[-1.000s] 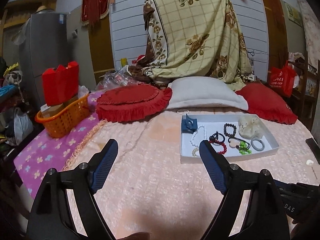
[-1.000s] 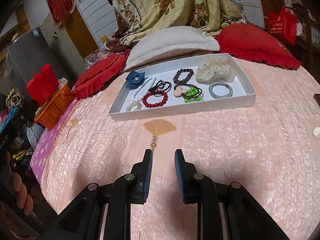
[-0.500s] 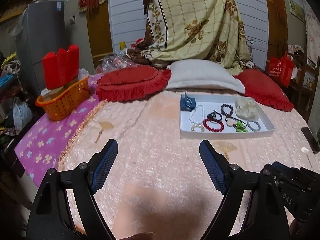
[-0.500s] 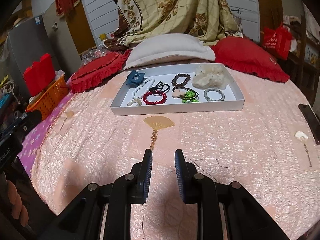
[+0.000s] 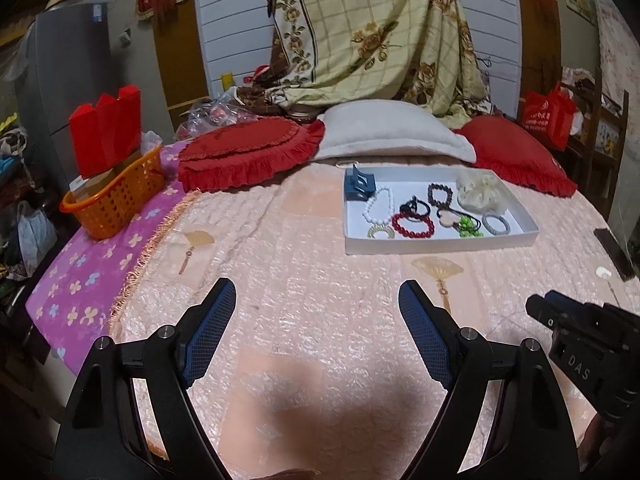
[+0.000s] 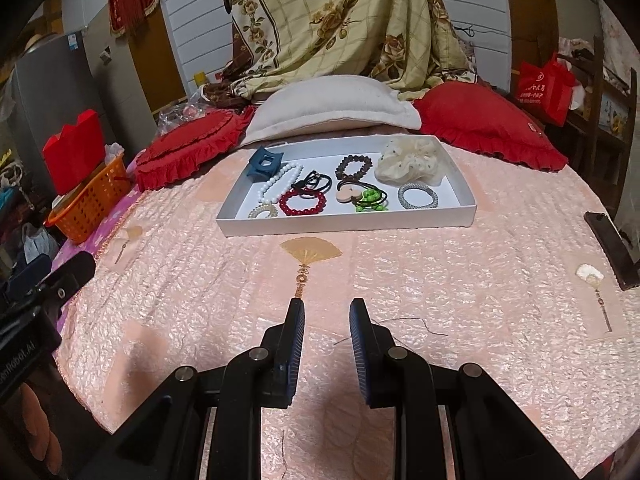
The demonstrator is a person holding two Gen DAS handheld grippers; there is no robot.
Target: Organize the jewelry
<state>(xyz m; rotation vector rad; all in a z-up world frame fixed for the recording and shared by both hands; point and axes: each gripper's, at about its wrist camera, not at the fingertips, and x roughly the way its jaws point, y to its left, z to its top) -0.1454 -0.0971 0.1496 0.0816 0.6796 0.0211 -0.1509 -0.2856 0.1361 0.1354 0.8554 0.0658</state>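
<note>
A: Jewelry sat in the white tray (image 6: 348,222) on the bed (image 6: 440,280), straight ahead of both claws and well apart from them. The tray's long side ran across the view, its near wall facing the claws.

B: Which claw was closer?

A: By my reading the right claw (image 6: 326,320). In its view the tray lay dead ahead, past the gold fan (image 6: 310,252) stitched on the cover. From the left claw (image 5: 318,312) the tray (image 5: 440,246) lay ahead and off to the right.

B: And the jaws?

A: Left stood wide with nothing between them. Right stood narrow, a slim gap, also holding nothing; both hung over bare cover.

B: What was nearest in the tray?

A: Along the near wall: a pale gold ring piece (image 6: 263,212), the red bracelet (image 6: 303,203), green beads (image 6: 370,200) and the grey band (image 6: 418,196). Behind them lay white beads (image 6: 280,184), black ties (image 6: 316,181), a brown bracelet (image 6: 354,167), the blue clip (image 6: 264,161) and a cream scrunchie (image 6: 412,159).

B: Anything unclear?

A: The black ties overlapped the red bracelet and the white beads, so I couldn't tell how many there were. The tray's near wall hid the bottoms of the front pieces, and a dark object (image 6: 610,248) at the right edge was cut off.
</note>
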